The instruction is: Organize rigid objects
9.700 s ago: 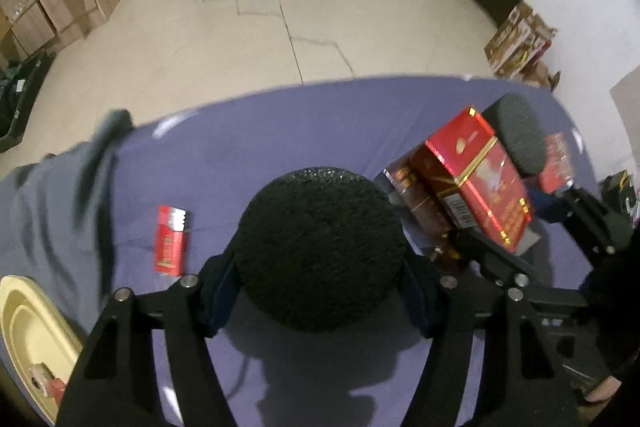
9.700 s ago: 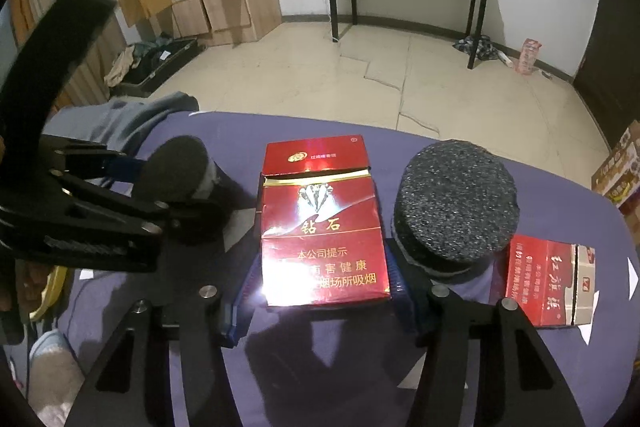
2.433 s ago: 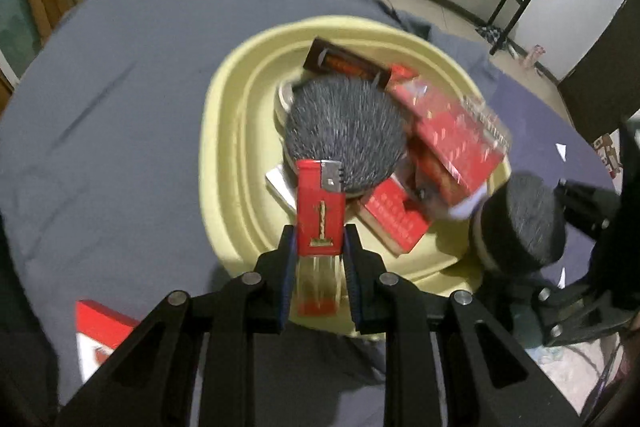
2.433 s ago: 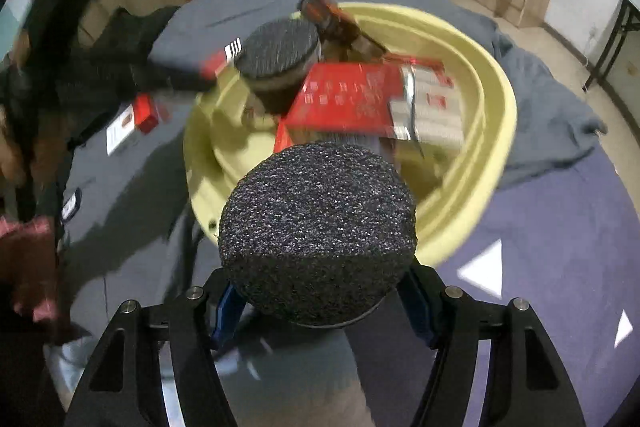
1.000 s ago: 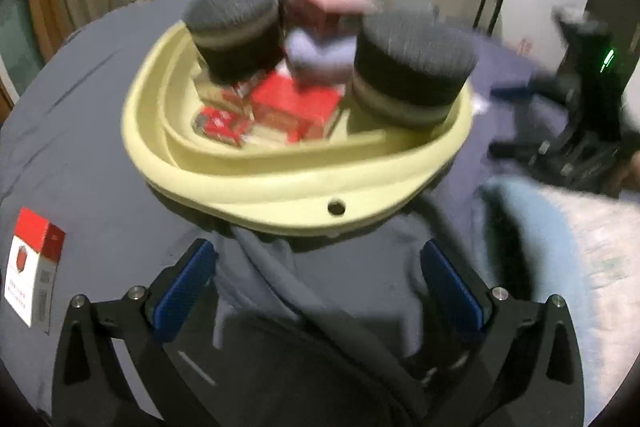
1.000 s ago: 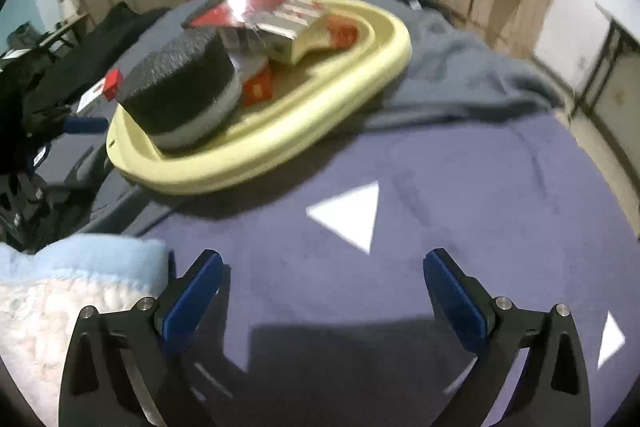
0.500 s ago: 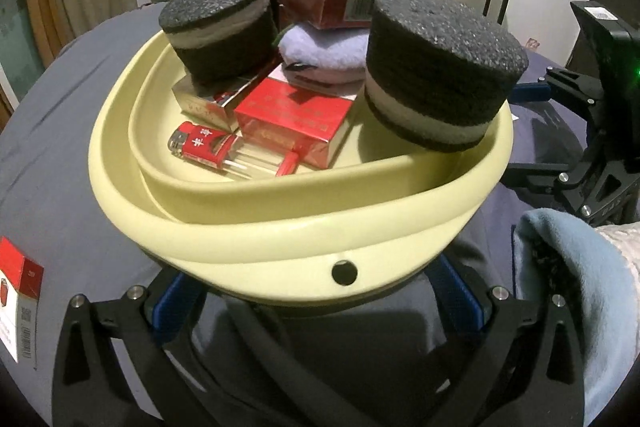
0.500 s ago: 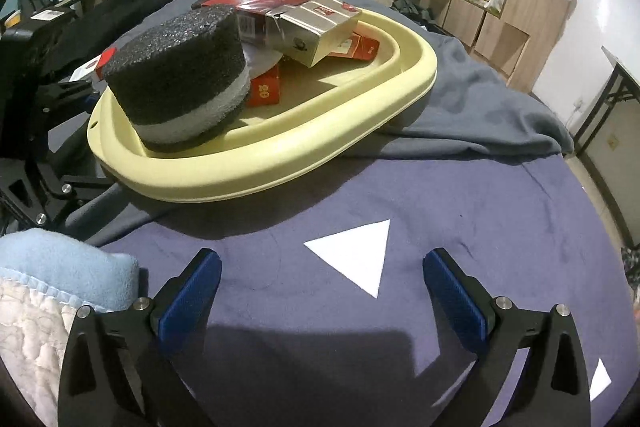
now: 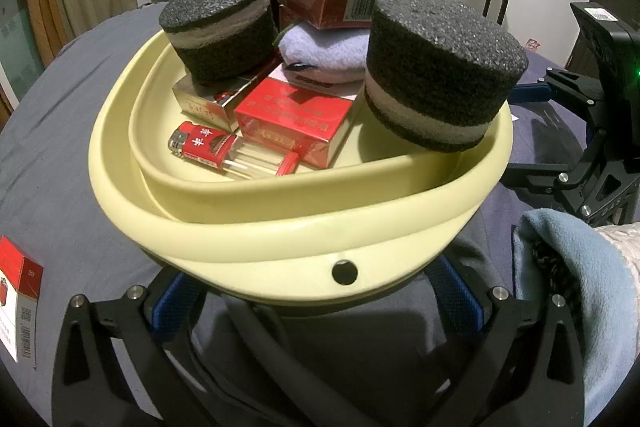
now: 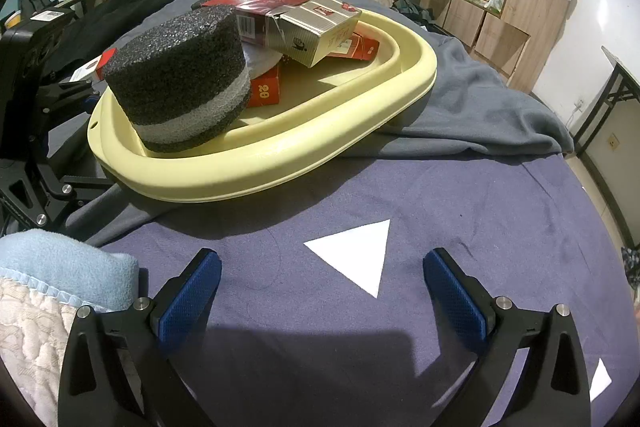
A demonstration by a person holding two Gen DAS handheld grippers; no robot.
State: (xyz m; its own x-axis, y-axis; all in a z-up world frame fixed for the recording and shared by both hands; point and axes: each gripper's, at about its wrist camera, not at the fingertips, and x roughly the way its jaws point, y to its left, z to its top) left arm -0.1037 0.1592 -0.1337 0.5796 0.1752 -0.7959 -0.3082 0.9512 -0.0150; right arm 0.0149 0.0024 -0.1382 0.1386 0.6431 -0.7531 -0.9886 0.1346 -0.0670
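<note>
A pale yellow basin [image 9: 280, 227] on the grey blanket holds two black foam cylinders [image 9: 220, 23] [image 9: 440, 67], several red cigarette boxes [image 9: 296, 115], a red lighter [image 9: 200, 145] and a lilac cloth [image 9: 324, 51]. My left gripper [image 9: 320, 301] is open, and its blue pads [image 9: 176, 303] are spread wide just under the basin's near rim. My right gripper [image 10: 324, 291] is open with nothing between its fingers, low over the purple cloth in front of the basin [image 10: 280, 155]. In that view one foam cylinder [image 10: 180, 75] and a silver box [image 10: 316, 27] show.
A red-and-white cigarette pack [image 9: 16, 299] lies on the blanket left of the basin. A white triangle mark [image 10: 356, 251] lies on the purple cloth. A person's light blue sleeve [image 9: 572, 287] is beside the left gripper. The right gripper's black frame [image 9: 588, 131] stands right of the basin.
The lighter and boxes went into the basin, and both grippers came down open beside it. In the last half second the left gripper moved closer to the basin's rim. The right barely moved.
</note>
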